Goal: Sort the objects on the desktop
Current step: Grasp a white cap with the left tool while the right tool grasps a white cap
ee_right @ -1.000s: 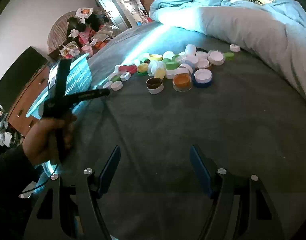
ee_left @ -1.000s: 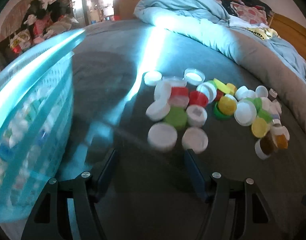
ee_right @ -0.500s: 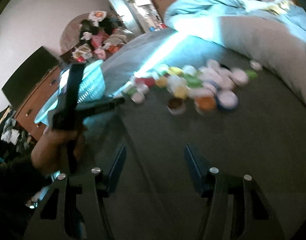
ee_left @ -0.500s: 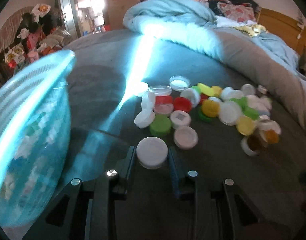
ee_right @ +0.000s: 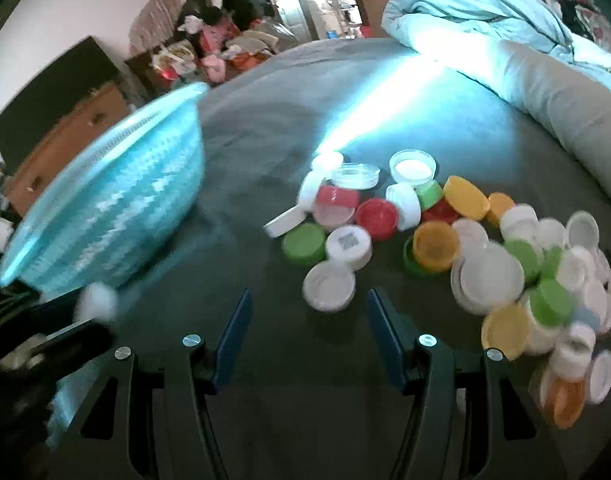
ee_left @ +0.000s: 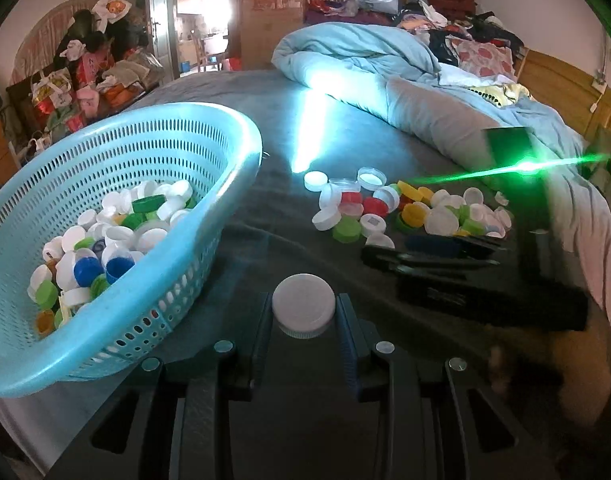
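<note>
Your left gripper (ee_left: 304,322) pinches a white cap (ee_left: 303,310) edge-on between narrowly set pads, near the centre and right of the blue basket (ee_left: 209,240), which already holds many caps; your right gripper (ee_right: 307,336) stands spread and empty, just short of a white cap (ee_right: 329,286) at the near edge of the loose cap pile (ee_right: 445,240). Risk: a thin rim grip could let the held cap slip short of the basket rim. Farther out, closing on the crowded pile could catch or scatter neighbouring caps across the grey bedspread (ee_left: 345,140).

Sunlit bedroom: grey bed (ee_left: 345,128), blue duvet (ee_left: 357,52).
</note>
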{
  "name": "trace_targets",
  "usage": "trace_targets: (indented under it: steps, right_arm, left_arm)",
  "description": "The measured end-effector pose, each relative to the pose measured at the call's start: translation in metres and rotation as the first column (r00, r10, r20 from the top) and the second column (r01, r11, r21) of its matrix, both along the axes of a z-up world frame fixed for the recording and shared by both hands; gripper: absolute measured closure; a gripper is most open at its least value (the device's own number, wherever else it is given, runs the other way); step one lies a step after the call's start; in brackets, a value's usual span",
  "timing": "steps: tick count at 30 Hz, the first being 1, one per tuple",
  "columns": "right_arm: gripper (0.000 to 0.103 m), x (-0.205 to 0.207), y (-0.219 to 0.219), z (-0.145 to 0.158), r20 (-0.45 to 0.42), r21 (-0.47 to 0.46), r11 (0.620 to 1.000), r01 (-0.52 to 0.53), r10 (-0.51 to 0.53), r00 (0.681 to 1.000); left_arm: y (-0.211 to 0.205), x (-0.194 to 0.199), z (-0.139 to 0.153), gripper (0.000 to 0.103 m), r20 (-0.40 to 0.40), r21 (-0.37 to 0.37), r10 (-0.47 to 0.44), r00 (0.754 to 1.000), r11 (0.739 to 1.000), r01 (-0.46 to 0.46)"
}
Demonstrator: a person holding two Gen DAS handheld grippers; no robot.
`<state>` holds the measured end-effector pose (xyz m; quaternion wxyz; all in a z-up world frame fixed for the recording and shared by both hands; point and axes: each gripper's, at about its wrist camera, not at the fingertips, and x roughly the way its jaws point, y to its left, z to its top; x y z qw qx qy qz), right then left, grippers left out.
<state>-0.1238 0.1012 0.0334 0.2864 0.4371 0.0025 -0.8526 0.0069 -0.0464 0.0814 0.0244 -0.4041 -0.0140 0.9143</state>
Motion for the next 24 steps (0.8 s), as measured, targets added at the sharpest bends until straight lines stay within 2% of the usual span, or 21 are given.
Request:
trace_targets:
  steps: [2, 6, 10, 18, 24]
  right_arm:
    - [0.054, -0.008, -0.003, -0.008, 0.023, 0.02, 1.0, 0.009, -0.01, 1.0]
    - [0.077, -0.007, 0.003, -0.012, 0.026, 0.038, 0.999, 0.011, -0.012, 1.0]
    - [0.077, 0.006, 0.018, 0.007, 0.003, 0.012, 1.0, -0.002, 0.002, 1.0]
    - [0.077, 0.083, 0.069, 0.086, -0.107, -0.064, 0.997, 0.046, -0.053, 0.993]
    - [0.077, 0.114, 0.083, 0.131, -0.185, -0.072, 0.995, 0.063, -0.076, 0.98]
  left_arm:
    - [0.0, 0.0, 0.0, 0.07, 0.0, 0.0, -0.005, 1.0, 1.0, 0.005]
    - [0.0, -0.002, -0.001, 0.07, 0.006, 0.004, -0.011, 1.0, 1.0, 0.011]
    - [0.0, -0.002, 0.004, 0.07, 0.006, 0.008, -0.014, 1.0, 1.0, 0.014]
    - [0.006, 0.016, 0.036, 0.07, -0.032, -0.019, -0.028, 0.999, 0.999, 0.027]
    - [0.012, 0.035, 0.056, 0.07, -0.052, -0.021, -0.043, 0.998, 0.999, 0.042]
